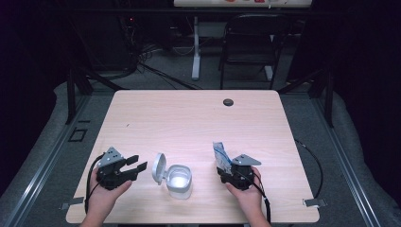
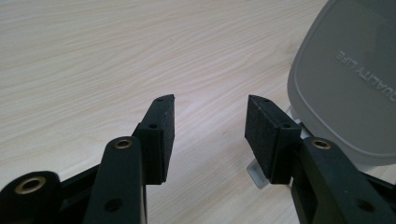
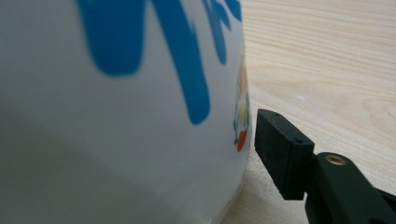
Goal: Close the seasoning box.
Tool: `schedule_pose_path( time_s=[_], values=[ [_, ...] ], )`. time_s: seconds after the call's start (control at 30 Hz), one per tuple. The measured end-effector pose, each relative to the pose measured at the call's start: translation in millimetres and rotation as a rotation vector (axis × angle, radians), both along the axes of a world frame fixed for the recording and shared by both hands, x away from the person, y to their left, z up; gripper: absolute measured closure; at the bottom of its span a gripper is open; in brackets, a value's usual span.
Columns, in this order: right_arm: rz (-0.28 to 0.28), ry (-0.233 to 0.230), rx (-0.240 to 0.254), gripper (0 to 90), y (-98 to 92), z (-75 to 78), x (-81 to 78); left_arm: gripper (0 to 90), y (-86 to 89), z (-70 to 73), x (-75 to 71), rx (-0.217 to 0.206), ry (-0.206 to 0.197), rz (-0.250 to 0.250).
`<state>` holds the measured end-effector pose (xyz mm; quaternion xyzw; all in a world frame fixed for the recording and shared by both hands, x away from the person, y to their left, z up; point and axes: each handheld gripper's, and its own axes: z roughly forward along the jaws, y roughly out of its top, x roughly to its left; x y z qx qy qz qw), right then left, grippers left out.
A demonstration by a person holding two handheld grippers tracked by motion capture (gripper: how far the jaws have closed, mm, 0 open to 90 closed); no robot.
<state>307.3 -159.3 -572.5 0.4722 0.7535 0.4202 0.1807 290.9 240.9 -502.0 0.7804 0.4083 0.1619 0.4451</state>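
A white pouch with blue print (image 1: 220,153) stands upright on the wooden table (image 1: 189,118), right of centre near the front. My right gripper (image 1: 225,166) reaches around its lower part. In the right gripper view the pouch (image 3: 116,116) sits very close, and the one visible pad (image 3: 280,154) stands just off its side, so the jaws are open around it. A grey-white container (image 1: 179,180) with its hinged lid (image 1: 159,168) flipped up stands at front centre. My left gripper (image 1: 137,162) is open and empty just left of the lid (image 2: 345,79), with bare table between the jaws (image 2: 210,105).
A black round grommet (image 1: 228,102) sits in the tabletop near the far edge. Beyond the table stand a black folding chair (image 1: 250,42) and a white desk leg (image 1: 195,47), with cables on the floor.
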Motion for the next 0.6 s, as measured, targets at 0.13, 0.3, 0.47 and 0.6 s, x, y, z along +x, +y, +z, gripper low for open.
schedule_pose_path(
  time_s=[0.13,0.3,0.47,0.6],
  values=[
    [0.003,-0.002,-0.014,45.8,-1.3,3.3,-4.1,54.7,-0.8,1.5,-0.5,0.004,-0.006,-0.008],
    [0.015,0.002,-0.002,44.0,-2.2,6.0,-6.8,55.8,-0.9,3.7,-1.6,-0.003,-0.004,-0.020],
    [0.030,0.011,-0.013,43.6,-0.8,10.4,-7.7,57.1,-3.1,5.9,-2.7,-0.008,-0.011,-0.024],
    [0.048,0.019,-0.031,43.1,-0.7,14.4,-9.8,58.4,-3.0,9.7,-3.9,-0.005,-0.013,-0.030]
  ],
)
